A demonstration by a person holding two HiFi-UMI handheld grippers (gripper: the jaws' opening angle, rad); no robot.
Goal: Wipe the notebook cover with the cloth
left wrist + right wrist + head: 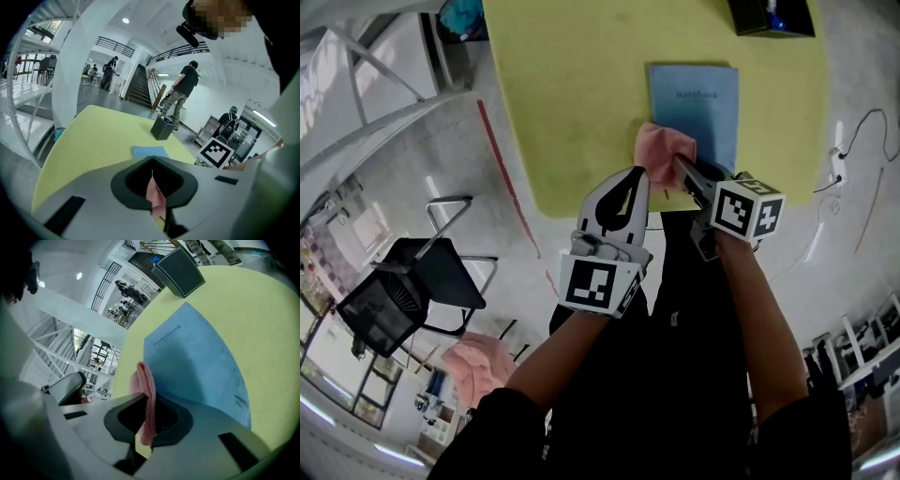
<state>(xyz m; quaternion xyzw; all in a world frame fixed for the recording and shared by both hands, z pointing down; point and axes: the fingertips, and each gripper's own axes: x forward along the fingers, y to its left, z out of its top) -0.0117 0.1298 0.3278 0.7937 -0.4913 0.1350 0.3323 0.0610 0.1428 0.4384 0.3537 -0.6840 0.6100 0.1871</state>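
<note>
left gripper [639,172], right gripper [679,162]: jaws clamped

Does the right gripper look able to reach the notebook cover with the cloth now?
Probably yes. The right gripper is shut on the cloth at the notebook's near corner, and nothing lies on the cover.

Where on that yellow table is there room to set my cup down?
Free: the wide bare table left of the notebook, and a strip between notebook and dark box. Crowded: the notebook's near corner, where the cloth, left gripper and right gripper meet.
</note>
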